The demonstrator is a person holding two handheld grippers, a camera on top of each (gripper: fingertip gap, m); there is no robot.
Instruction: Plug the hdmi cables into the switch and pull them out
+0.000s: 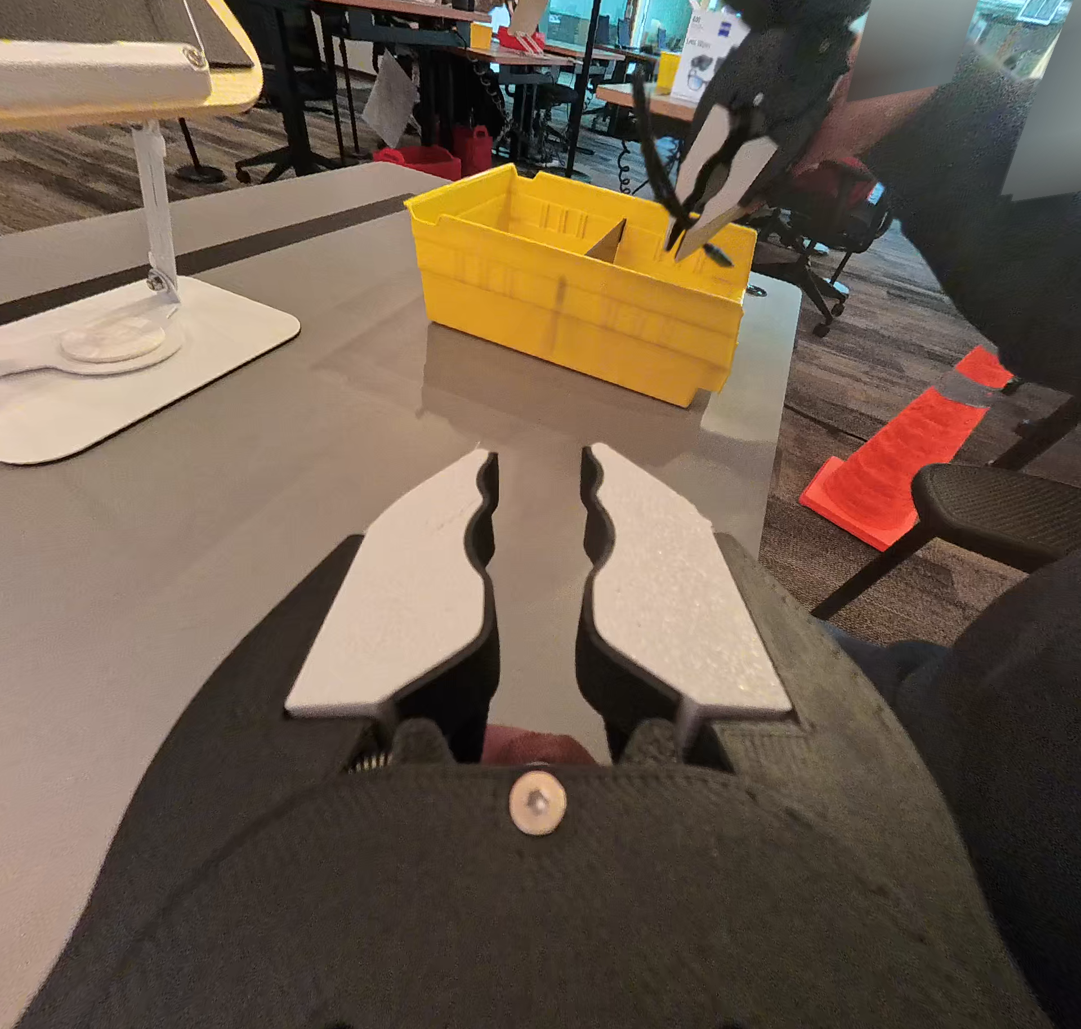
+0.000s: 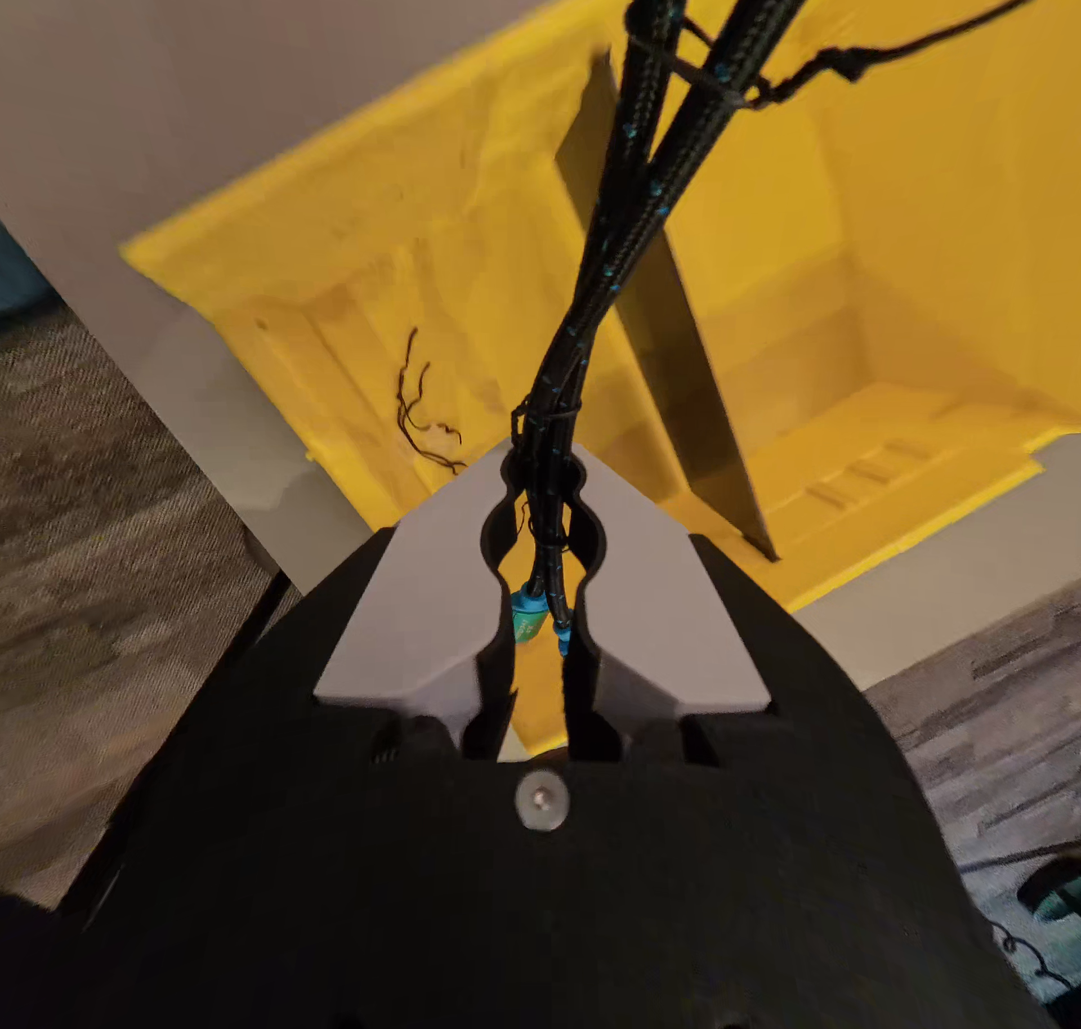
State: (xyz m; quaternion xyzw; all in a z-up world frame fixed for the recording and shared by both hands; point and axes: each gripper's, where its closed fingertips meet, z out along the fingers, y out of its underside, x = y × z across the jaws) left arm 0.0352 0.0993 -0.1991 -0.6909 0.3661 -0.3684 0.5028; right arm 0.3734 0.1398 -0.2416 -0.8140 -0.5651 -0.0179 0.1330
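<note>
In the left wrist view, the left gripper (image 1: 538, 469) hovers spread and empty over the table (image 1: 245, 533), with the yellow bin (image 1: 561, 311) at twelve o'clock. In the right wrist view, the right gripper (image 2: 541, 463) clamps the bundled hdmi cables (image 2: 634, 194) above the bin; no switch shows, so plugging probably hasn't begun.

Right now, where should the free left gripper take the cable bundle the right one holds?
Grip the braided cable bundle on the straight doubled run above the right gripper, below the upper tie. Come from the side, jaws across the strands. The left gripper is open and empty.
</note>
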